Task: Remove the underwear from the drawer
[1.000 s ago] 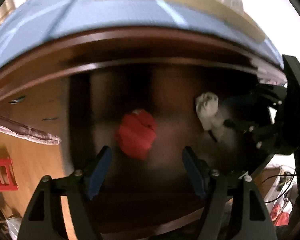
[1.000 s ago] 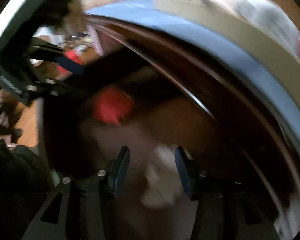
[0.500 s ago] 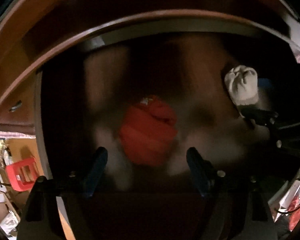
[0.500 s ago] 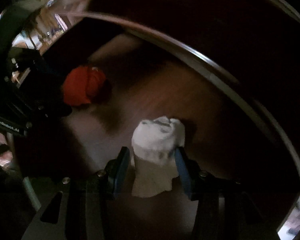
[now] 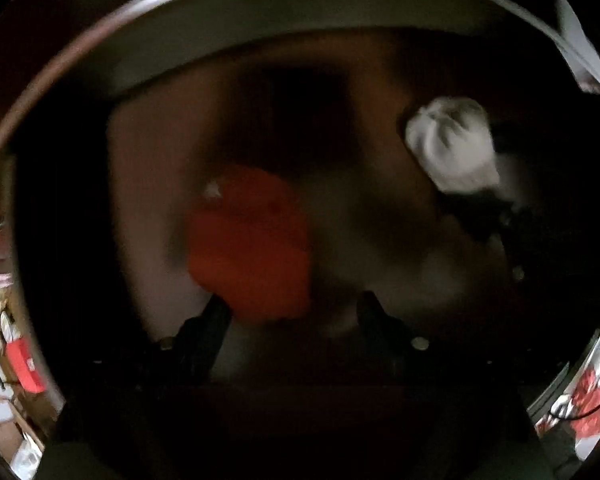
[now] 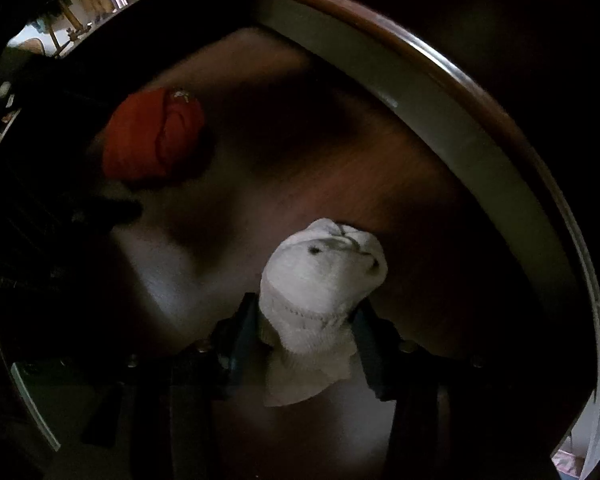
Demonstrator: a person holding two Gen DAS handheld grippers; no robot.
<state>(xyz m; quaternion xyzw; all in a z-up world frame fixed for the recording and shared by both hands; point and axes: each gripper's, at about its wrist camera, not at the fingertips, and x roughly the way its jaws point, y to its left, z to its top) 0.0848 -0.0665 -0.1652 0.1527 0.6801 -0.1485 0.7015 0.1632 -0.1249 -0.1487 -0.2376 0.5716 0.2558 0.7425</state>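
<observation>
Both grippers are down inside a dark wooden drawer (image 5: 236, 36). A rolled red underwear bundle (image 5: 252, 248) lies on the drawer floor, its near end between the open fingers of my left gripper (image 5: 292, 316). It also shows in the right wrist view (image 6: 152, 140). A rolled white cloth bundle (image 6: 320, 292) lies between the fingers of my right gripper (image 6: 306, 328), whose blue pads (image 6: 242, 328) flank it on both sides; whether they press it is unclear. The white bundle also shows in the left wrist view (image 5: 452, 148).
The drawer's pale inner wall and brown rim (image 6: 480, 128) curve around both grippers. The wooden drawer floor (image 6: 380, 176) lies between the two bundles. The left gripper body (image 6: 52, 208) is a dark shape at the left of the right wrist view.
Both grippers have moved down from above the drawer into it. The red bundle now reaches between the left fingers, and the white bundle sits deeper between the right fingers.
</observation>
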